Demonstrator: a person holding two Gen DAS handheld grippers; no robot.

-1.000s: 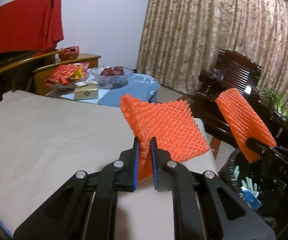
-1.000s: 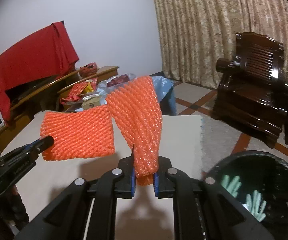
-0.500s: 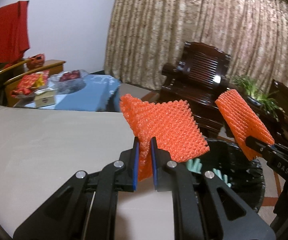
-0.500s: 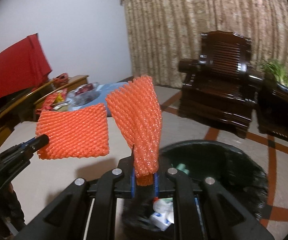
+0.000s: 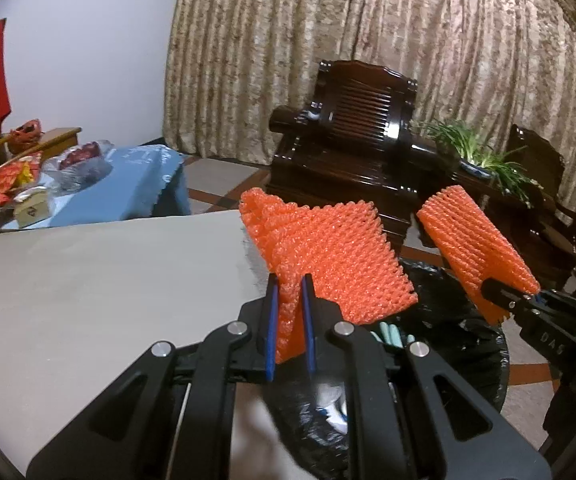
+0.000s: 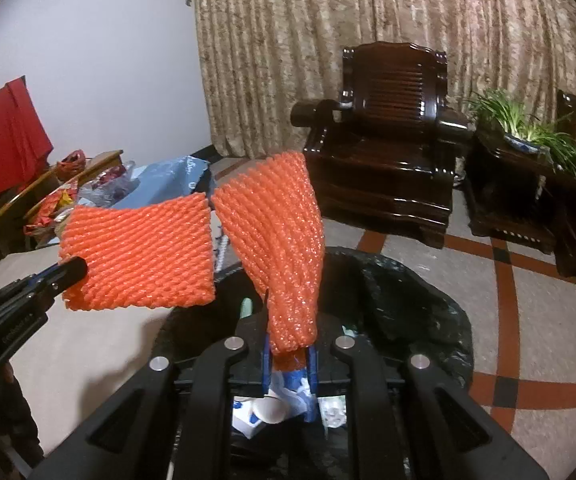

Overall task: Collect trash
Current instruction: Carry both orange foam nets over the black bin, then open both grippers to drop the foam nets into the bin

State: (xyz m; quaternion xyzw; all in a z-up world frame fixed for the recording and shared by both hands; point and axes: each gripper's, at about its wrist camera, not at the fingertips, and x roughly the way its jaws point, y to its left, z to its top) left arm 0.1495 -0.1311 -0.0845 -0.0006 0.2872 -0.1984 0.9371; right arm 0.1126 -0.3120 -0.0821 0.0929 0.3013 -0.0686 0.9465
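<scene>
Orange net (image 5: pixel 327 256) sticks up from the left gripper (image 5: pixel 289 328), whose blue pads are pressed tight on its bottom corner. Another net (image 6: pixel 276 240), rolled like a tube, is pinched at its lower end by the right gripper (image 6: pixel 289 354). Both nets hang over the bin (image 6: pixel 415 300), which has a black bag and some trash inside. Beside the bin is a table (image 5: pixel 88 280). Behind stand a dark chair (image 6: pixel 387 152), a plant (image 6: pixel 527 128) and curtains (image 6: pixel 367 40).
</scene>
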